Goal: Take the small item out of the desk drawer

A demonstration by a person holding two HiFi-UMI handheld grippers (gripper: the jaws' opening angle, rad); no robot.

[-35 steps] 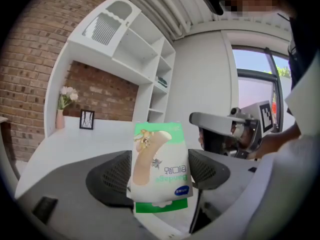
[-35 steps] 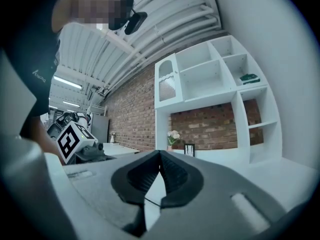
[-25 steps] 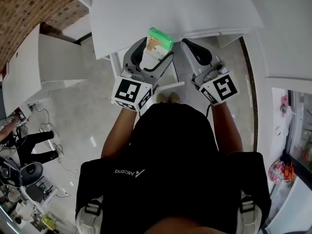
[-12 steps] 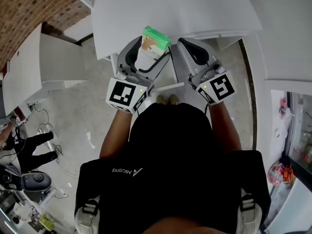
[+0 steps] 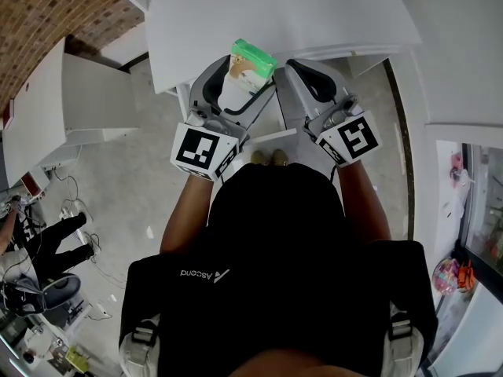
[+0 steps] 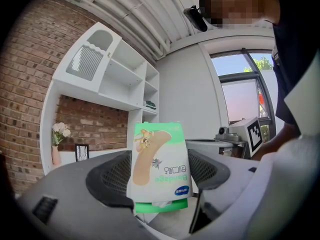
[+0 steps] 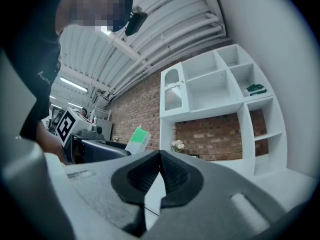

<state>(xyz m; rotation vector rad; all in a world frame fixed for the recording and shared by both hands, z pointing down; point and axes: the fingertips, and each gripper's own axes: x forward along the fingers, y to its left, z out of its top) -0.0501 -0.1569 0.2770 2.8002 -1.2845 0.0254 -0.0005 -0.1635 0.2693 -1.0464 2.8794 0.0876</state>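
We are holding the green-and-white cardboard bandage box (image 5: 253,60) upright in our wide-spread left tongs (image 6: 159,176) at the white desk's (image 5: 314,14) front edge, right tongs (image 7: 160,171) closed and empty, and risking a slip if the squeeze loosens.
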